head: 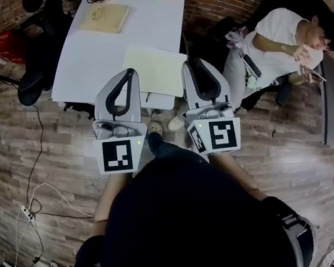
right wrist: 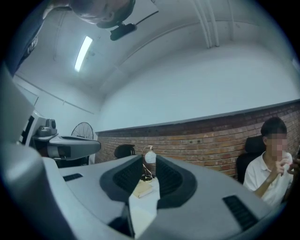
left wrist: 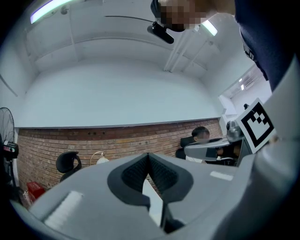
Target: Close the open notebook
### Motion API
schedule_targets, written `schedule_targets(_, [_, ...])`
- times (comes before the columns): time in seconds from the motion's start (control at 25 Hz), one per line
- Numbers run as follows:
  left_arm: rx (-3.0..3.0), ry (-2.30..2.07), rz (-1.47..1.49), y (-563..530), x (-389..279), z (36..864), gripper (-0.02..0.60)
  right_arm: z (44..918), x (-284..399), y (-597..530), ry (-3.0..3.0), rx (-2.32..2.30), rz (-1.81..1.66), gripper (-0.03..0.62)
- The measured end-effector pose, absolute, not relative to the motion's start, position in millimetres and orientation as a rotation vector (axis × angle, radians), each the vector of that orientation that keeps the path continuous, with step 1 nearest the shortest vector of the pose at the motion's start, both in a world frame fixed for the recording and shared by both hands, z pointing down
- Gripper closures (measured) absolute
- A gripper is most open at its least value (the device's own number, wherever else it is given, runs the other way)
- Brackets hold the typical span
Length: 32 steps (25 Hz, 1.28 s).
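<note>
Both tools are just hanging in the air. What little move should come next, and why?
Probably lower both toward it: the left gripper and right gripper hover empty, touching nothing, while what looks like the open notebook lies flat at the near edge of the table, below their tips.

Left tongs [head: 130,73] shut; right tongs [head: 192,64] slightly apart.

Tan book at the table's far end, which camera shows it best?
Head view: the tan book lies whole, seen from above. The right gripper view shows it small and edge-on; the left gripper view doesn't show it.
</note>
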<state>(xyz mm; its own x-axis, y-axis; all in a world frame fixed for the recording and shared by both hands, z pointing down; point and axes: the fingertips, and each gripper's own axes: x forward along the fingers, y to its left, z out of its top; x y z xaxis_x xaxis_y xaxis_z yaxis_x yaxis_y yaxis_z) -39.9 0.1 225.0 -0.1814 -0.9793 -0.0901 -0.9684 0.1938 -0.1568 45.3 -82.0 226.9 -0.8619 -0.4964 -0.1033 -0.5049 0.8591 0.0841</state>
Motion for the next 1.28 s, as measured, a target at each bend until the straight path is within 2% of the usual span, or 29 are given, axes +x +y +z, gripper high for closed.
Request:
schedule_targets(0.4, [-1.976, 2.238, -0.11, -73.3, -96.7, 238.5, 0.575, 242.5, 2.2, -153.0, 2.954, -0.917, 0.156, 0.516])
schedule_targets(1.28, [-2.15, 2.082, -0.095, -149.8, -116.6, 250.6, 0.575, 255.2, 8.3, -200.8, 2.891, -1.181, 0.14, 0.516])
